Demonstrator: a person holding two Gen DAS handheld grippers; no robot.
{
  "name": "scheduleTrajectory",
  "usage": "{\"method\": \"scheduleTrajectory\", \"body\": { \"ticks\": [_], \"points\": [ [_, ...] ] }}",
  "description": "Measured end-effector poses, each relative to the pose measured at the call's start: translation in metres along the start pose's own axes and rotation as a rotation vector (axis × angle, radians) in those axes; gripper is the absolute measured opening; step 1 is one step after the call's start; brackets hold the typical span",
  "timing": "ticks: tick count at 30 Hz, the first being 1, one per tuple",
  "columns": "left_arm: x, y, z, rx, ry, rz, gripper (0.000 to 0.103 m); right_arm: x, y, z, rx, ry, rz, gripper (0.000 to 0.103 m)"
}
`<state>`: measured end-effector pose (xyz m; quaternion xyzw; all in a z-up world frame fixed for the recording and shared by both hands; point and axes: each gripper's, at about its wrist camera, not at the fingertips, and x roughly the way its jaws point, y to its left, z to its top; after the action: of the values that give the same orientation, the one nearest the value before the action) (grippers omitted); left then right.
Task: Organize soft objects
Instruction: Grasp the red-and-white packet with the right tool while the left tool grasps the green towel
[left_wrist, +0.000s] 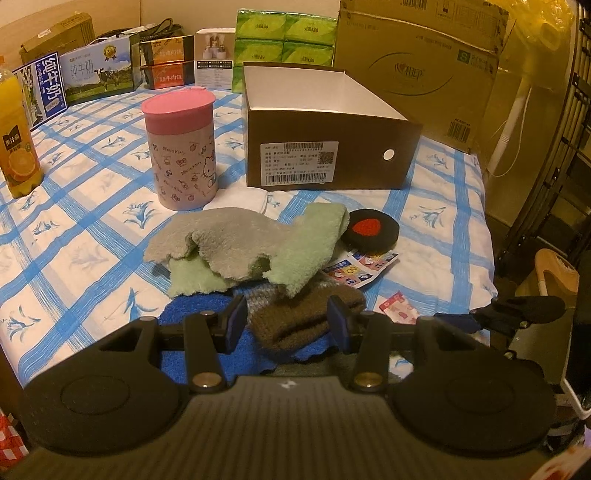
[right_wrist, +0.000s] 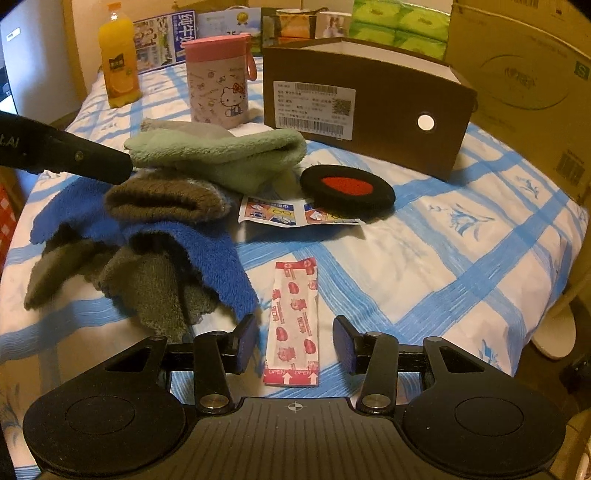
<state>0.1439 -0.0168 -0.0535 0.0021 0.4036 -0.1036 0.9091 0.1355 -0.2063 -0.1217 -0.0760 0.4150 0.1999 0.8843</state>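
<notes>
A pile of soft cloths lies on the checked bedsheet: a light green towel (left_wrist: 258, 243) (right_wrist: 221, 151), a brown knitted piece (left_wrist: 299, 321) (right_wrist: 166, 199), a blue towel (left_wrist: 195, 314) (right_wrist: 207, 247) and a grey-green cloth (right_wrist: 155, 288). A black round pad with a red centre (left_wrist: 371, 229) (right_wrist: 345, 188) lies to their right. An open brown shoebox (left_wrist: 328, 155) (right_wrist: 369, 107) stands behind. My left gripper (left_wrist: 288, 323) is open, its jaws on either side of the brown piece. My right gripper (right_wrist: 295, 345) is open over a red-patterned sachet (right_wrist: 293, 325).
A pink-lidded Hello Kitty cup (left_wrist: 181, 147) (right_wrist: 218, 81) stands left of the box. An orange juice bottle (left_wrist: 16, 140) (right_wrist: 118, 59), milk cartons (left_wrist: 99, 74), green tissue packs (left_wrist: 286, 40) and a large cardboard box (left_wrist: 421, 70) line the back. A printed packet (right_wrist: 280, 214) lies by the pad.
</notes>
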Motion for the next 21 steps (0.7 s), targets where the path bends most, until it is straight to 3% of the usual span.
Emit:
{"method": "scheduleTrajectory", "body": {
  "ticks": [2, 13, 21],
  "points": [
    [0.001, 0.000, 0.000, 0.001, 0.001, -0.004, 0.044, 0.000, -0.002, 0.001, 0.003, -0.003, 0.014, 0.028],
    [0.002, -0.010, 0.014, 0.095, -0.048, 0.024, 0.046, -0.007, -0.020, 0.012, 0.089, -0.024, 0.020, 0.025],
    [0.043, -0.031, 0.030, 0.252, -0.038, 0.051, 0.049, -0.024, -0.039, 0.037, 0.173, -0.118, 0.019, 0.025]
  ]
}}
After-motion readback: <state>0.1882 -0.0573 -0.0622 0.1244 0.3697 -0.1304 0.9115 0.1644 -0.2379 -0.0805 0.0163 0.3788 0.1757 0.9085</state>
